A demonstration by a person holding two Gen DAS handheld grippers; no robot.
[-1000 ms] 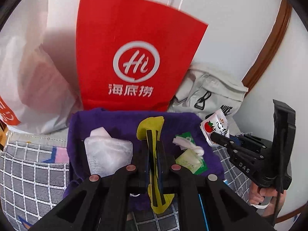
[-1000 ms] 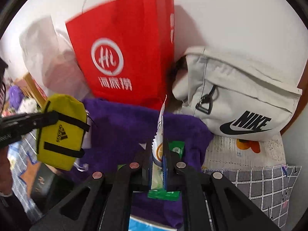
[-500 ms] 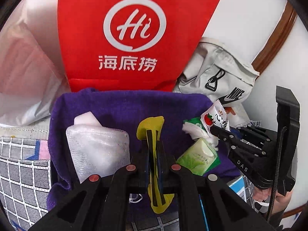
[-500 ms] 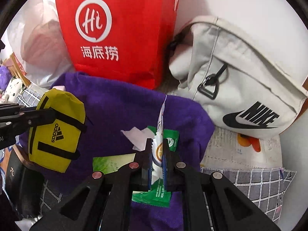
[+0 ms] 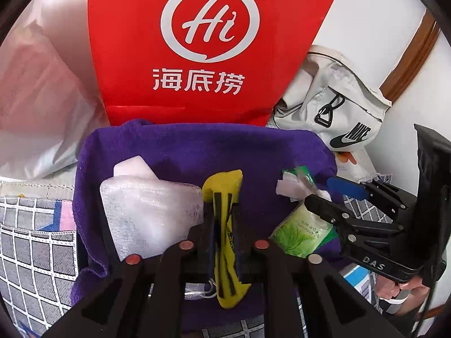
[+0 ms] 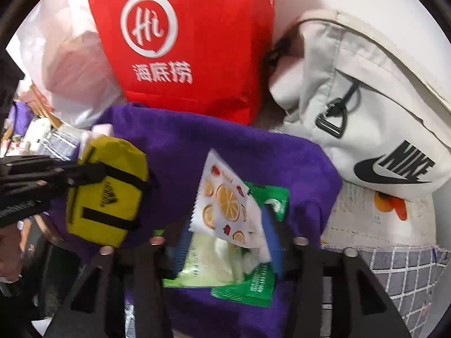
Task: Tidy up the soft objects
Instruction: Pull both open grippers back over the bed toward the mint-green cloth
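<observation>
A purple towel (image 5: 214,152) lies spread in front of me; it also shows in the right wrist view (image 6: 197,146). My left gripper (image 5: 222,211) is shut on a yellow Adidas pouch (image 5: 224,197), held over the towel; the pouch also shows in the right wrist view (image 6: 107,191). My right gripper (image 6: 225,236) is open, and a white fruit-print sachet (image 6: 222,202) lies tilted between its fingers on a green tissue pack (image 6: 208,264) and a green sachet (image 6: 253,284). A white mesh pad (image 5: 149,211) lies on the towel's left.
A red paper bag (image 5: 203,45) stands behind the towel, with a white plastic bag (image 5: 36,98) to its left and a beige Nike bag (image 6: 366,107) to its right. A grey checked cloth (image 5: 31,239) covers the surface. The right gripper shows in the left wrist view (image 5: 332,197).
My right gripper has opened and let go of the fruit-print sachet, which now lies flat on the green packs. Both grippers have moved closer to the towel.
</observation>
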